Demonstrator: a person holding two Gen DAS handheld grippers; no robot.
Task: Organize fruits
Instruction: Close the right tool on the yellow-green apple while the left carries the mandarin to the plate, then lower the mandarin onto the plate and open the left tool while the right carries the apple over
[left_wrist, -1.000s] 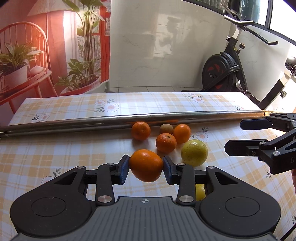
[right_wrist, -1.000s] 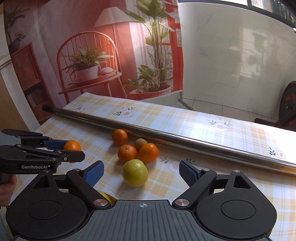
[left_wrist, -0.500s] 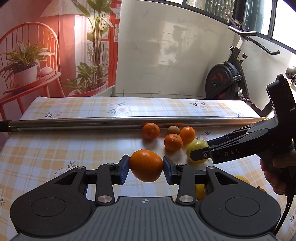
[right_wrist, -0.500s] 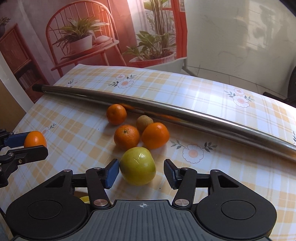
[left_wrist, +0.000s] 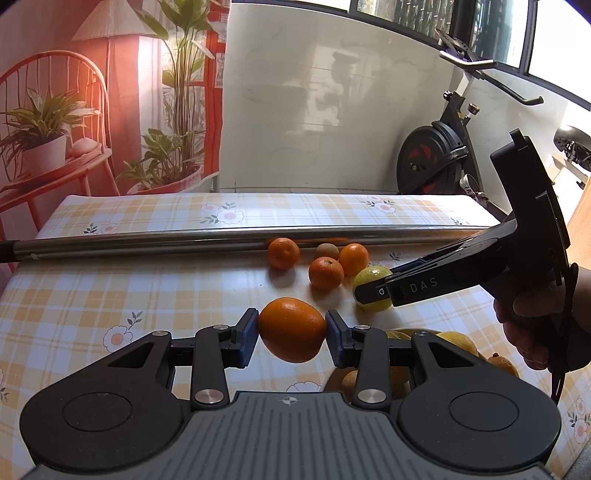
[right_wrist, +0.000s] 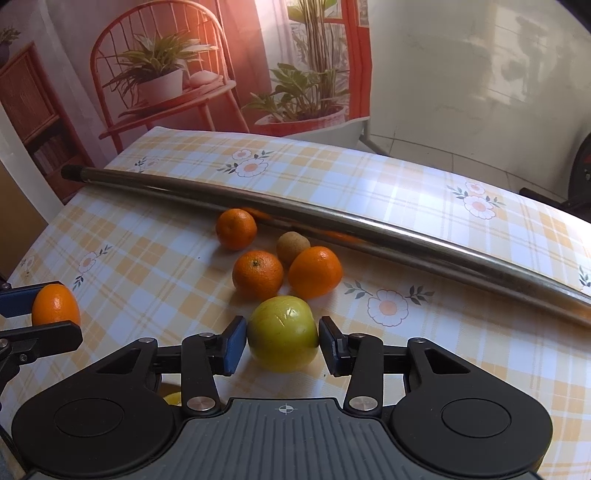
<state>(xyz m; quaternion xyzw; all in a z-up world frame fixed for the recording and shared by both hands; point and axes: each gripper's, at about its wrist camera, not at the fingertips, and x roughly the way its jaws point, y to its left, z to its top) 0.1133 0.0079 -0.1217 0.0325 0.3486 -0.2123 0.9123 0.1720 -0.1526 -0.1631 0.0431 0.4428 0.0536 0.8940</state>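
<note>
At lower centre, the left gripper (left_wrist: 291, 330) clamped an orange (left_wrist: 291, 328), lifted for sorting. The right gripper (right_wrist: 282, 341) bracketed a green fruit (right_wrist: 282, 332) on the table (right_wrist: 461, 332), pads touching, ready to lift.

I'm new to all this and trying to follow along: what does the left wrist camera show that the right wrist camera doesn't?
Only the left view shows the exercise bike, the person's hand and more fruit near the edge.

Only the right view shows the yellow-green fruit between the right hand-held gripper pads, which look closed on it.

Both show the left hand-held gripper holding an orange, three oranges, a brown fruit and the metal pole.
</note>
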